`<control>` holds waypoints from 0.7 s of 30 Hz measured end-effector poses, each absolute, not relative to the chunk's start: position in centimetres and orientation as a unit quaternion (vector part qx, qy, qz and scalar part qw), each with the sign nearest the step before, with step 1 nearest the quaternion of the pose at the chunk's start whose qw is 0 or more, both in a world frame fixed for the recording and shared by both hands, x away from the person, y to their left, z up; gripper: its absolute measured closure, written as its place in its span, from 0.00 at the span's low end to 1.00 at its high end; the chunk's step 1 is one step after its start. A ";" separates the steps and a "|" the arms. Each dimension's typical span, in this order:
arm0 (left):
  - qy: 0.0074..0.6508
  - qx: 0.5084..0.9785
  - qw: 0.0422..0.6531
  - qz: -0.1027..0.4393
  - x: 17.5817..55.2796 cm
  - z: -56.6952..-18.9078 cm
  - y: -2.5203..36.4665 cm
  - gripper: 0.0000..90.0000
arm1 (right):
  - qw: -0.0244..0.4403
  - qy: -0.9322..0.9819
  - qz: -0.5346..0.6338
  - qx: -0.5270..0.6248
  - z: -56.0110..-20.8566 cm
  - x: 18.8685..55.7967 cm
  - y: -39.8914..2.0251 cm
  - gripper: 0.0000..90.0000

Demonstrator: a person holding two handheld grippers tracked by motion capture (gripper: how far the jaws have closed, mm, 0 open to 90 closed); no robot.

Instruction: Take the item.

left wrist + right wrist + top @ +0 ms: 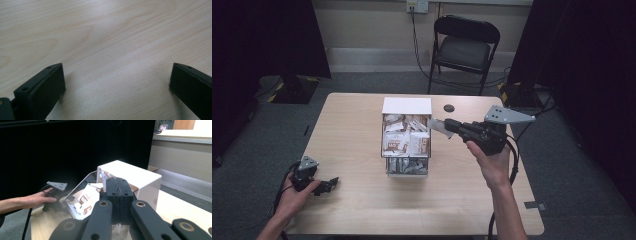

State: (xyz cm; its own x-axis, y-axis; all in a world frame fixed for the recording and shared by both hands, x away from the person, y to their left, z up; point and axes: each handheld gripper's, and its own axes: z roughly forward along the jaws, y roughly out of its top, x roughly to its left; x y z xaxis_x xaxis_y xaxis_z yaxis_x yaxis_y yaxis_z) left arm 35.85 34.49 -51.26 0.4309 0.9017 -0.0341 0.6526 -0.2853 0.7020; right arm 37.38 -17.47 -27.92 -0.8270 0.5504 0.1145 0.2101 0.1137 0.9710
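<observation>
Left gripper (328, 184) just rests near the table's front-left edge, jaws spread wide, nothing in them. Right gripper (438, 125) is pinched tight on a clear plastic sachet (435, 126) right beside the clear box of sachets (406, 141) mid-table. I'd lift it slowly, well clear of the rim. Pale wood table (352, 130), folding chair (464, 47) behind, grey carpet, black curtains.

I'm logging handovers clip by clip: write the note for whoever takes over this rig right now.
Right gripper: fingers shut on a small packet, raised beside the right edge of the box.
Left gripper: fingers open, nothing between them, resting low on the table at the near left.
Box: clear, white-topped, mid-table, many packets inside.
Done: one packet in grip.
Left: where it goes is unclear.
</observation>
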 end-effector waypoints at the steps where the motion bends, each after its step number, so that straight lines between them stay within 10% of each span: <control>1: 0.499 0.779 0.329 0.189 35.8 -51.3 34.5 0.00 | 0.139 0.733 0.613 0.259 -27.9 37.4 -17.5 1.00; 21: 0.499 0.778 0.331 0.189 35.8 -51.3 34.5 0.00 | 0.162 0.733 0.591 0.293 -28.8 37.1 -20.9 1.00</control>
